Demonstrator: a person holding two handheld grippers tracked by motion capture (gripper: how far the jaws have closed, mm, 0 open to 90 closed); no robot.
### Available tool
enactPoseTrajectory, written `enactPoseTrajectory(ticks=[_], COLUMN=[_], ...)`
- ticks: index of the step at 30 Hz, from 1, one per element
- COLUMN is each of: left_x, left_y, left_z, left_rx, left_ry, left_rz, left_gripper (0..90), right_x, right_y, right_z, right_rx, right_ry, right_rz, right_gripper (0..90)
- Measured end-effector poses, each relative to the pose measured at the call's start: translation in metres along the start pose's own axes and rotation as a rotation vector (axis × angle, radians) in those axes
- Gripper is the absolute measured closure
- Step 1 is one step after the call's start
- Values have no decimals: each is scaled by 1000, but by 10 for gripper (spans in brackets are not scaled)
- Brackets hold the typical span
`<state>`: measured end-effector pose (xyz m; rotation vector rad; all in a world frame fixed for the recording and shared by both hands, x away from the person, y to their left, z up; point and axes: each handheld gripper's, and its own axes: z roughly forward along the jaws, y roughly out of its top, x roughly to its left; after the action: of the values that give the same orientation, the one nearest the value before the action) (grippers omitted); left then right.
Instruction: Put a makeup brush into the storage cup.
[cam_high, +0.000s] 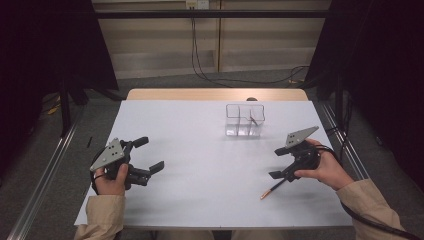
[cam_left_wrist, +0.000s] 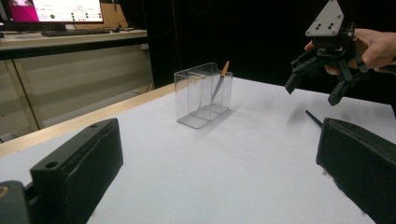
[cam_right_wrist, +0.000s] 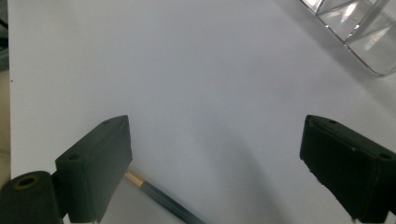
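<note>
A clear plastic box (cam_high: 244, 120) with compartments stands at the table's far middle, and a dark pen (cam_high: 253, 119) leans inside it. A second dark pen (cam_high: 272, 189) with a brass-coloured end lies near the front right. My right gripper (cam_high: 276, 163) hovers open just above that pen's far end; in the right gripper view the pen (cam_right_wrist: 159, 196) lies below, beside the left jaw. My left gripper (cam_high: 150, 154) is open at the front left and holds nothing. The left gripper view shows the box (cam_left_wrist: 203, 95), its pen (cam_left_wrist: 219, 84) and the right gripper (cam_left_wrist: 313, 91).
The white table top (cam_high: 200, 150) has a wooden strip along its far edge (cam_high: 215, 94). Black curtains stand at both sides. Cables run on the floor behind the table. A corner of the box (cam_right_wrist: 355, 28) sits at the upper right in the right gripper view.
</note>
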<state>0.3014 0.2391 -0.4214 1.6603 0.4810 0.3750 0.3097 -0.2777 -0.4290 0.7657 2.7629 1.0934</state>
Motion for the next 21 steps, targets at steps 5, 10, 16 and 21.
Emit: enactPoseTrajectory(ticks=[5, 10, 16, 21], left_x=[0, 0, 0, 0], left_y=[0, 0, 0, 0], left_z=[0, 0, 0, 0], left_rx=[4, 4, 2, 2], left_ry=[1, 1, 1, 3], left_rz=[7, 5, 3, 4], left_gripper=[4, 4, 4, 4], right_x=[2, 4, 8, 10], right_y=[3, 5, 7, 8], right_z=[3, 7, 11, 14], right_rx=[48, 90, 131, 159], right_ry=[3, 17, 32, 39], right_rz=[-29, -56, -91, -103], right_gripper=[88, 89, 91, 92])
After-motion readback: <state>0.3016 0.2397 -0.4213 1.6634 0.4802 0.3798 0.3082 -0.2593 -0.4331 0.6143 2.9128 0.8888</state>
